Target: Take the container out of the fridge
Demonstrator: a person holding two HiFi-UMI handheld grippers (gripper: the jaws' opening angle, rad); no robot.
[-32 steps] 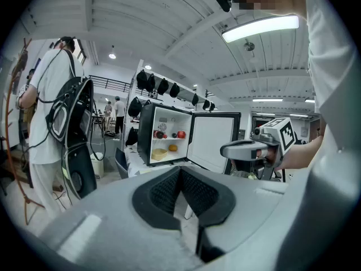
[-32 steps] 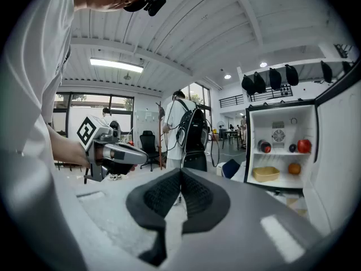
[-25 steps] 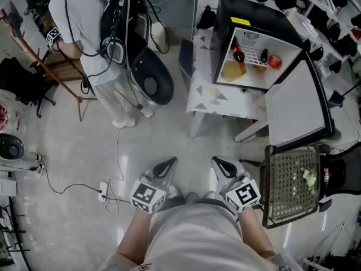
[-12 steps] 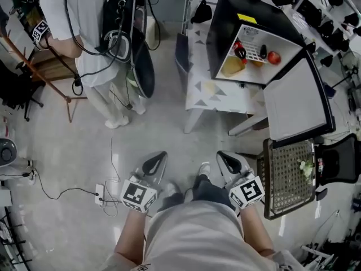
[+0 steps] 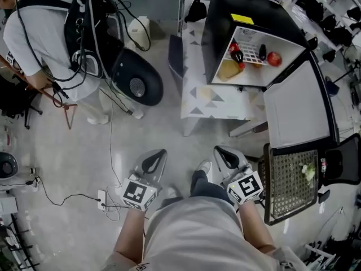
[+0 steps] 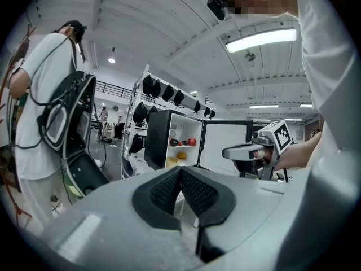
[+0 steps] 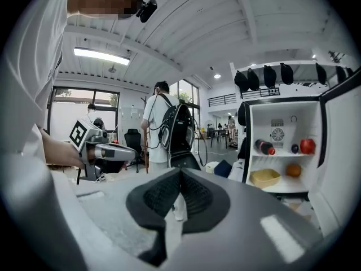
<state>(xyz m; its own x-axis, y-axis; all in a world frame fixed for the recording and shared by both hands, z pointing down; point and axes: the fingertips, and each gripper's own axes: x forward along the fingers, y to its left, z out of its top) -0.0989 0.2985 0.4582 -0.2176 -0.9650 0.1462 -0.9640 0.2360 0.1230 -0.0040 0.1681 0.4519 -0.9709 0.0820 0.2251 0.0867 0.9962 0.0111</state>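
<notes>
Yellow container (image 5: 228, 70): lower shelf of open fridge (image 5: 221, 21), far ahead, slightly right; right gripper (image 5: 219, 152) nearer than left gripper (image 5: 158, 154); both with jaws together, empty

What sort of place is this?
Likely a lab or workshop, not a home: an open mini fridge sits on a small table, a power cable trails over the floor, and a person nearby wears a cabled backpack.

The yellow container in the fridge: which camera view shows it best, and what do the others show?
The right gripper view: the yellow container sits side-on, low in the fridge, rim and wall clear. The head view shows it small, from above; the left gripper view shows only a tiny yellow patch.
</notes>
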